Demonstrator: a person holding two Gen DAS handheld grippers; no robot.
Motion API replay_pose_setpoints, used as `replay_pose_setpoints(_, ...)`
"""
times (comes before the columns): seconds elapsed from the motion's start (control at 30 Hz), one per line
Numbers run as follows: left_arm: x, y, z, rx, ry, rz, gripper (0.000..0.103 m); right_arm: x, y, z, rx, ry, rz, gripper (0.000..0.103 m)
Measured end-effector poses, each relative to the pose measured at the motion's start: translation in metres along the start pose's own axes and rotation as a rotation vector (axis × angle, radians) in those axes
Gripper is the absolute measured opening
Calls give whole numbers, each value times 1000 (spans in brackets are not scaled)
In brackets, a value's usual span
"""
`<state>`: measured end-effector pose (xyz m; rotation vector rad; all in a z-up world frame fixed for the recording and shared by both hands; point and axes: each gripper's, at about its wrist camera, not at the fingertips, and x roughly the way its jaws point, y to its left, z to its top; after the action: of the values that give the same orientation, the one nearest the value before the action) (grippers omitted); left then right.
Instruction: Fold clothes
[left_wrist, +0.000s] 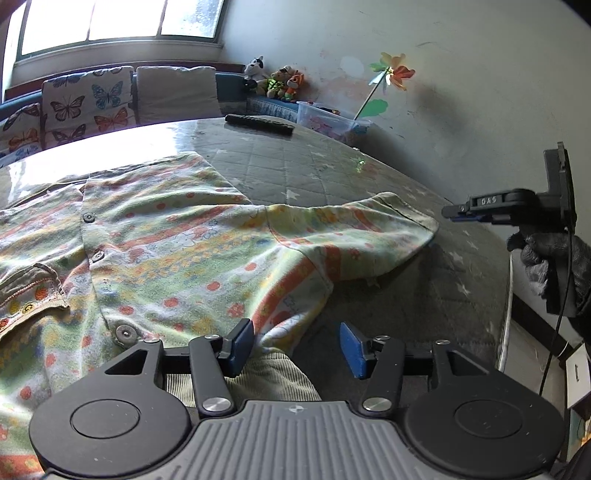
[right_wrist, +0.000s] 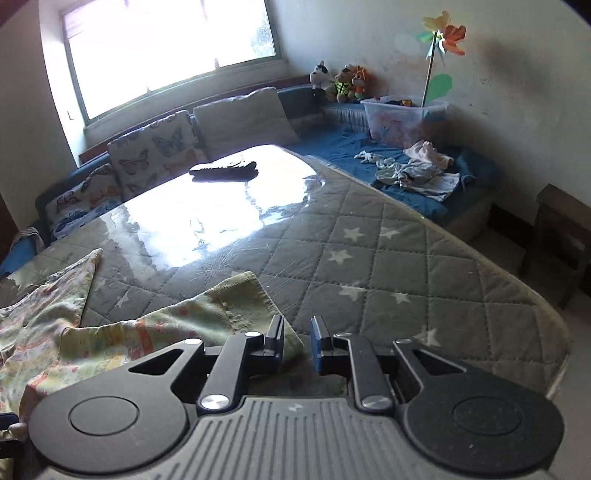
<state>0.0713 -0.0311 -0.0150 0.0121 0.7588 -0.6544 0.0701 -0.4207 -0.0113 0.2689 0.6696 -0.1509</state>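
A child's pastel striped garment with snap buttons (left_wrist: 177, 251) lies spread on the quilted grey table (left_wrist: 332, 166), one sleeve (left_wrist: 362, 229) stretched to the right. My left gripper (left_wrist: 297, 345) is open just above the garment's lower hem, next to a beige ribbed cuff (left_wrist: 266, 373). My right gripper (right_wrist: 297, 341) is slightly open and empty, hovering at the end of the sleeve cuff (right_wrist: 251, 299); it also shows in the left wrist view (left_wrist: 480, 212) beyond the sleeve end.
A black remote (left_wrist: 258, 124) lies at the table's far side. Butterfly cushions (right_wrist: 155, 151), plush toys (right_wrist: 340, 83), a clear plastic bin (right_wrist: 399, 118) and loose clothes (right_wrist: 417, 170) sit on the blue sofa behind. A dark stool (right_wrist: 561, 236) stands right.
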Motion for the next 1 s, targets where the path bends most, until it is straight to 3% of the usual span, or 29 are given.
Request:
replay_pose_setpoints(0.13, -3, 0, -3, 4, 1, 3, 55, 9, 26, 6, -82, 21, 76, 28)
replay_pose_setpoints(0.23, -5, 0, -5, 3, 1, 5, 55, 33, 51, 10, -150, 59, 111, 30)
replay_pose_setpoints(0.3, -6, 1, -5, 3, 3, 6, 55, 50, 61, 11, -173, 87, 91, 30)
replay_pose_setpoints(0.53, -6, 3, -5, 5, 6, -2, 58, 90, 84, 24, -306, 57, -11, 34)
replay_pose_setpoints(0.73, -5, 3, -7, 11, 6, -9, 58, 122, 90, 43, -314, 28, 4, 35)
replay_pose_setpoints(0.9, -8, -1, -11, 15, 2, -5, 62, 108, 93, 41, -294, 25, 34, 38)
replay_pose_setpoints(1.0, -14, -1, -11, -8, -15, -2, 63, 84, 104, 29, -324, 10, 111, 55)
